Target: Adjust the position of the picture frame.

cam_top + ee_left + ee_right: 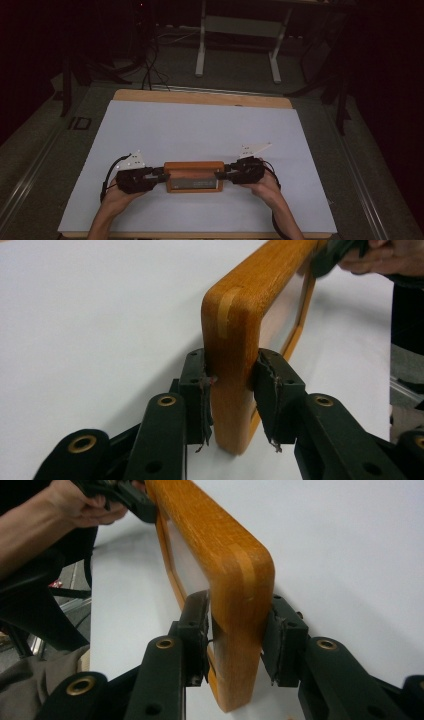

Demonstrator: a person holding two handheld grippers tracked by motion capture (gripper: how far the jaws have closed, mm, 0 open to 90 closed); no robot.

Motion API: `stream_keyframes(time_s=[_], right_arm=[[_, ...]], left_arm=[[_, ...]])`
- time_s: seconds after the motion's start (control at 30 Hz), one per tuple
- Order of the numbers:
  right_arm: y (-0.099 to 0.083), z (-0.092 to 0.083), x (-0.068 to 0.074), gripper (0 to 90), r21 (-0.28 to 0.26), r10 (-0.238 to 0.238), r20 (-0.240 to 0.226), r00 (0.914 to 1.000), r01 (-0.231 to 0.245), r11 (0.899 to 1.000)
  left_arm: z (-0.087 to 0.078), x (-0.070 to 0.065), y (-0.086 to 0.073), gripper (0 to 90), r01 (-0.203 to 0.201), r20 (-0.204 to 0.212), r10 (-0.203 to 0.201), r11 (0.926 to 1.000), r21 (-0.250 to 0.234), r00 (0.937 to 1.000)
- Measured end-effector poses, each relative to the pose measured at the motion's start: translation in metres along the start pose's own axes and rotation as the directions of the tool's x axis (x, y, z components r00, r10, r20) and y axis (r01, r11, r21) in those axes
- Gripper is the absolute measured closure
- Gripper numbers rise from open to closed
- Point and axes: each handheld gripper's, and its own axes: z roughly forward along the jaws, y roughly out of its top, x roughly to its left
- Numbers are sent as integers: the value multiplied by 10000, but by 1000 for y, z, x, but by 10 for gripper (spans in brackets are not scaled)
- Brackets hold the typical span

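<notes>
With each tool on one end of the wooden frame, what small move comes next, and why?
Probably a level lift with both hands together. The left tool has both pads pressed on one short end of the wooden frame, the right tool straddles the other end, and the frame stands on edge on the white sheet.

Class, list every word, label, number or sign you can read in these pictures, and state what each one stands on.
None can be read.
The wooden frame has a pale strip along its front panel in the high view, too small and blurred to tell whether it is print.
</notes>
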Motion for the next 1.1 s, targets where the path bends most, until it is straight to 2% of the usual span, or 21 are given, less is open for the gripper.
stream_keyframes(time_s=[0.07,0.13,0.2,0.3,0.37,0.4,0.47,0.53,0.6,0.67,0.77,0.83,0.87,0.9,0.97,1.0,1.03,1.1], right_arm=[[5,-7,-1,658,-255,-64,-30,10000,64,9997],[13,-15,-2,673,-513,-204,-93,9997,199,9985],[22,-22,-1,690,-709,-404,-120,9991,395,9967],[36,-29,2,692,-362,-889,-41,9960,887,9954],[40,-29,4,692,-191,-1003,-14,9950,1002,9948],[43,-29,5,692,-74,-1083,5,9941,1083,9941],[48,-27,6,692,0,-1185,9,9930,1185,9930],[52,-24,7,692,6,-1250,-18,9922,1250,9922],[56,-22,8,692,45,-1350,-29,9908,1350,9908],[62,-19,11,692,137,-1523,-33,9883,1523,9882],[72,-14,18,692,376,-1975,-21,9803,1974,9796],[77,-12,22,692,453,-2264,-60,9740,2264,9730],[79,-10,24,692,504,-2377,-65,9713,2377,9700],[81,-9,25,692,538,-2407,-69,9706,2407,9691],[83,-7,26,689,568,-2531,-75,9674,2531,9658],[83,-6,27,681,511,-2600,-65,9656,2600,9643],[83,-6,27,671,464,-2585,-35,9660,2584,9649],[81,-5,25,621,305,-2226,112,9748,2222,9745]], left_arm=[[2,-1,0,672,34,186,-36,10000,93,9998],[5,-5,-1,659,-25,332,12,9993,381,9994],[11,-9,-2,645,-269,658,219,9968,757,9976],[14,-10,-2,647,-434,859,350,9942,981,9957],[13,-9,-1,610,-371,944,286,9953,894,9951],[9,-7,0,610,-285,983,230,9981,552,9949],[4,-7,6,472,-357,755,334,9989,300,9966],[-1,-8,18,443,-534,623,531,9986,35,9966],[-1,-13,33,452,-879,444,875,9961,92,9952],[5,-17,49,472,-1446,494,1424,9884,454,9886],[13,-19,62,513,-1769,559,1729,9811,788,9834],[17,-16,65,550,-1774,598,1721,9791,995,9833],[18,-16,65,581,-1807,824,1724,9778,1061,9816],[18,-16,63,639,-1919,883,1830,9758,1048,9791],[13,-18,60,655,-2142,948,2049,9715,1016,9742],[11,-18,59,676,-2131,1020,2035,9725,942,9737],[10,-20,57,682,-2192,950,2108,9717,879,9729],[8,-21,55,683,-2150,779,2086,9728,856,9749]])
